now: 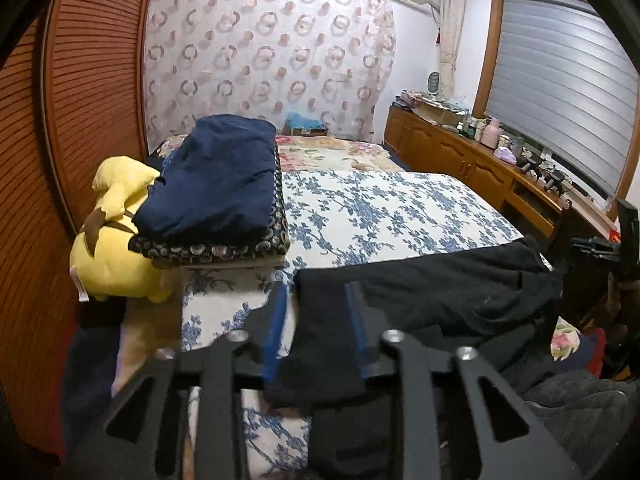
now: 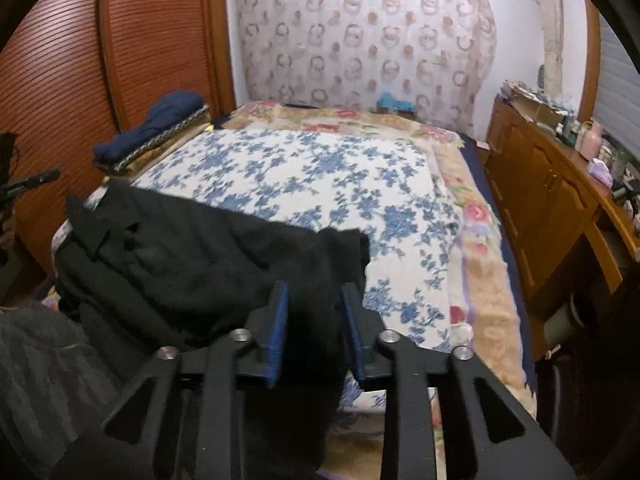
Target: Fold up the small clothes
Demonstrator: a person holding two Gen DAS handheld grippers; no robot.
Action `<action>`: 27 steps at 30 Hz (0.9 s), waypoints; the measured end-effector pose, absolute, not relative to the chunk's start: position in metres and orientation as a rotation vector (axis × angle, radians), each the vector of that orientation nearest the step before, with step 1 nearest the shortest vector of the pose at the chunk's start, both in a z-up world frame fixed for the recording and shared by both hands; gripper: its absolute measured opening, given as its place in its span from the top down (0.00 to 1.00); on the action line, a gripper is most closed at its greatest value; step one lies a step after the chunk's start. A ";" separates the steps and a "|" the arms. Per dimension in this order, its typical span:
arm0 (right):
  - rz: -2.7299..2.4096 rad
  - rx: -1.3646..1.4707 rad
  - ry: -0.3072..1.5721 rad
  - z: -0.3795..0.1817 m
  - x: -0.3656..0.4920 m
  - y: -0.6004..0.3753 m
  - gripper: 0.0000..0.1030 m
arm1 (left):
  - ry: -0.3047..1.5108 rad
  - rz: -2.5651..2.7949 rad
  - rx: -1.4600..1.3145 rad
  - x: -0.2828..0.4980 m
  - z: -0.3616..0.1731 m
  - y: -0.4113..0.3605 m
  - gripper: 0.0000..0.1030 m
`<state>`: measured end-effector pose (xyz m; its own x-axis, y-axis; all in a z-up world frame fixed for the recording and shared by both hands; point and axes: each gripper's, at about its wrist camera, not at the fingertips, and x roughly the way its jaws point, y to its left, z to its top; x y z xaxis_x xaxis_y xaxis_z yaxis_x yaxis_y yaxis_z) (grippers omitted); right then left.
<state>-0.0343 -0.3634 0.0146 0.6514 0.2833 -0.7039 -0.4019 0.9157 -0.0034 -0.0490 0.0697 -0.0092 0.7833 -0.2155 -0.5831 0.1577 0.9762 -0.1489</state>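
Left tongs: your blue pads stand partly apart with a corner of the black garment between them; the cloth fills most of the gap, but you cannot tell if the pads press on it.
Right tongs: same picture, pads partly apart, a fold of the black garment lying in the gap; pressing or not, you cannot tell.
Black garment: it lies across the near edge of the bed, stretched from one pair of tongs to the other, bunched and wrinkled toward your left tongs' side in the right wrist view.
Near edge: the garment's ends droop over the bed's front edge beneath both tongs.
Open room ahead: beyond both tongs the blue-flowered sheet lies flat and bare, up to the rose-patterned blanket.
Left limit: ahead and left of your left tongs sits a folded navy pile on patterned cloth, with a yellow plush toy against it and the slatted wardrobe door just behind.
Right limit: right of your right tongs the bed ends, and a wooden cabinet stands across a narrow aisle.
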 end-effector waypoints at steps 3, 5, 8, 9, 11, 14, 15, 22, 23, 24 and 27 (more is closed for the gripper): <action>0.363 -0.168 0.736 0.020 -0.030 -0.366 0.45 | 0.656 -0.217 -0.076 -0.033 -0.013 0.068 0.47; 0.363 -0.166 0.726 0.021 -0.019 -0.365 0.45 | 0.678 -0.221 -0.067 -0.017 -0.019 0.066 0.45; 0.346 -0.168 0.732 0.016 -0.001 -0.362 0.45 | 0.713 -0.208 -0.054 0.005 -0.031 0.063 0.45; 0.342 -0.175 0.739 0.010 0.008 -0.359 0.45 | 0.721 -0.202 -0.052 0.013 -0.035 0.062 0.45; 0.337 -0.177 0.752 0.002 0.019 -0.358 0.44 | 0.758 -0.211 -0.057 0.031 -0.046 0.061 0.45; 0.339 -0.186 0.795 -0.018 0.037 -0.353 0.40 | 0.796 -0.208 -0.036 0.048 -0.058 0.058 0.45; 0.334 -0.190 0.810 -0.026 0.042 -0.352 0.40 | 0.809 -0.208 -0.031 0.053 -0.061 0.056 0.45; 0.337 -0.146 0.894 -0.058 0.066 -0.354 0.39 | 0.892 -0.246 -0.026 0.072 -0.080 0.047 0.45; 0.343 -0.138 0.900 -0.060 0.067 -0.354 0.39 | 0.902 -0.244 -0.022 0.073 -0.083 0.046 0.45; 0.340 -0.139 0.902 -0.062 0.068 -0.354 0.38 | 0.912 -0.242 -0.020 0.074 -0.085 0.046 0.45; 0.340 -0.143 0.912 -0.065 0.071 -0.353 0.36 | 0.941 -0.235 -0.022 0.077 -0.093 0.046 0.45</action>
<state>0.0708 -0.3533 -0.0654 0.5635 0.2278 -0.7941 -0.3478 0.9373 0.0222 0.0769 0.0465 -0.0932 0.5654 -0.2093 -0.7978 0.1897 0.9743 -0.1211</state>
